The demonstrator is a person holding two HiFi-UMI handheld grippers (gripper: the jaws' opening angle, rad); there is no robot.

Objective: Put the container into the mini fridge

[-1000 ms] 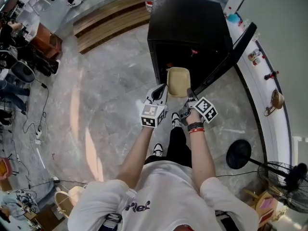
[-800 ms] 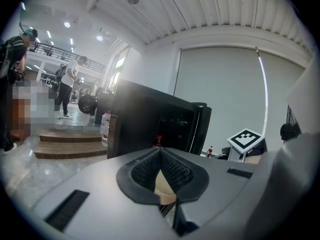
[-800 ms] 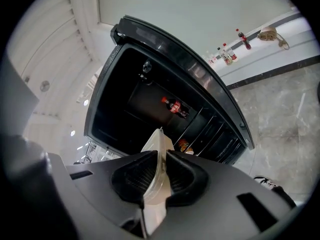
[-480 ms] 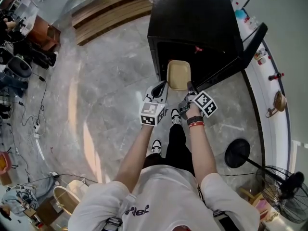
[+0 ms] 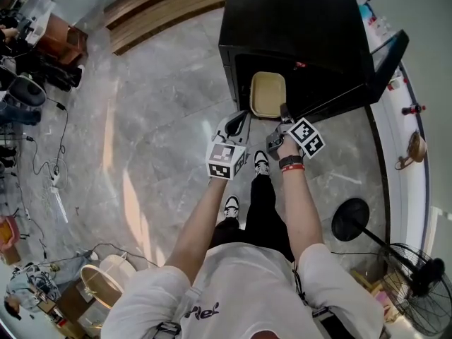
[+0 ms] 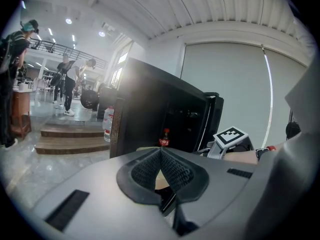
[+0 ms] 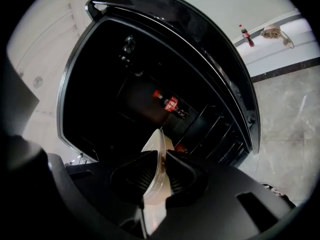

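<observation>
A shallow beige container (image 5: 268, 94) hangs level at the mouth of the black mini fridge (image 5: 289, 13), whose door (image 5: 387, 56) stands open to the right. My left gripper (image 5: 244, 116) pinches its near left corner and my right gripper (image 5: 284, 110) its near right rim. In the right gripper view the jaws (image 7: 161, 161) are shut on the thin beige rim (image 7: 156, 144), facing the dark fridge interior (image 7: 115, 74). In the left gripper view the pads (image 6: 160, 159) meet over a beige edge (image 6: 161, 180). A cola bottle (image 7: 172, 104) stands inside the fridge.
Wooden steps (image 5: 162, 6) lie left of the fridge, with a water jug (image 6: 108, 124) beside it. A floor fan's base (image 5: 352, 219) stands at the right. A white ledge (image 5: 399, 140) with small items runs along the right wall. People and cluttered desks (image 5: 28, 48) are far left.
Both grippers have carried the container forward, from just in front of the fridge to its open mouth. Both grips are unchanged.
</observation>
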